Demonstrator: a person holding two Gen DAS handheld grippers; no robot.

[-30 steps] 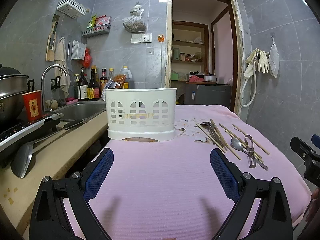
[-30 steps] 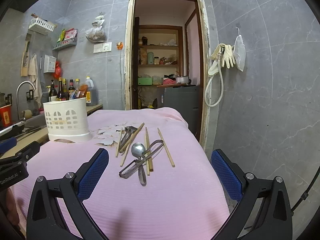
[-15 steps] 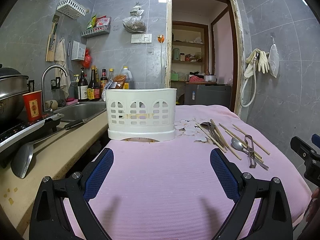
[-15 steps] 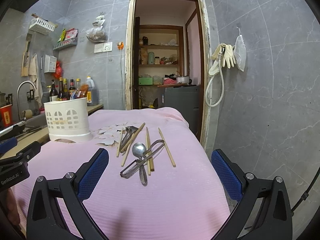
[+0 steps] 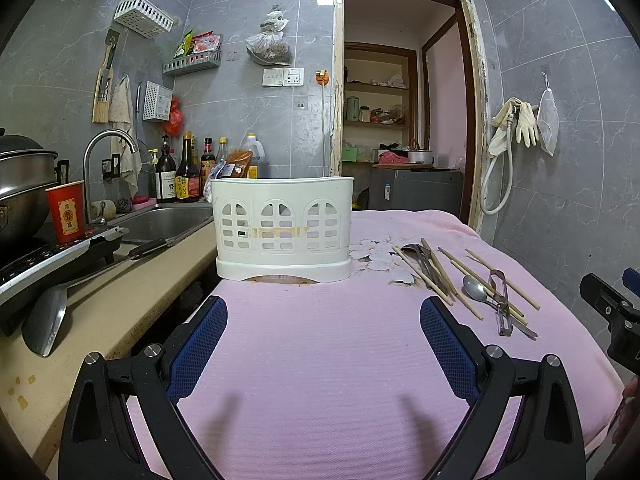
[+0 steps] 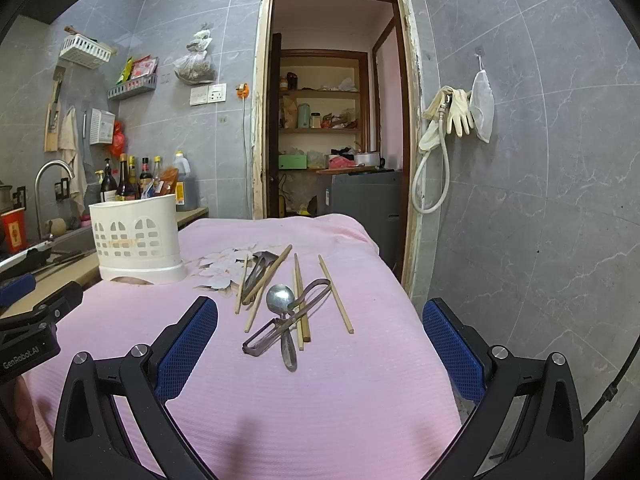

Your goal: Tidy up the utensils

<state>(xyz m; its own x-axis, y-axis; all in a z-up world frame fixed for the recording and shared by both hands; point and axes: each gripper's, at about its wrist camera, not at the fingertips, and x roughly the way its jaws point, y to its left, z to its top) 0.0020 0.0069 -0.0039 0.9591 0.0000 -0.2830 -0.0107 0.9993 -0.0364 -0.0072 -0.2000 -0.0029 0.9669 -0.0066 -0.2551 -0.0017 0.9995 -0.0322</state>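
A: How are the two grippers held?

B: The left gripper (image 5: 323, 334) is held low over the pink cloth (image 5: 320, 368), its blue-padded fingers (image 5: 198, 350) spread wide apart with nothing between them. The right gripper (image 6: 320, 344) is likewise spread wide, empty, and aimed at the loose utensils.

A: Where is the holder seen?

B: A white utensil basket (image 5: 282, 228) with arched cut-outs is stood upright on the cloth, straight ahead of the left gripper and well apart from it. From the right wrist view it is seen (image 6: 137, 238) at the left edge of the table, beside the counter.

A: And the utensils?

B: They are scattered in a loose pile to the right of the basket. A metal spoon (image 6: 283, 312) is laid bowl-up near the middle, crossed by a metal peeler (image 6: 288, 318) that is rested over its handle. Several wooden chopsticks (image 6: 335, 294) are fanned around and under them. A second metal piece (image 6: 258, 266) is tucked among the farther chopsticks, nearer the flower print on the cloth; its type cannot be told.

A: What is noted to the left?

B: A sink (image 5: 160, 222) with a curved tap is set in the counter, and sauce bottles (image 5: 182, 174) are lined up behind it.
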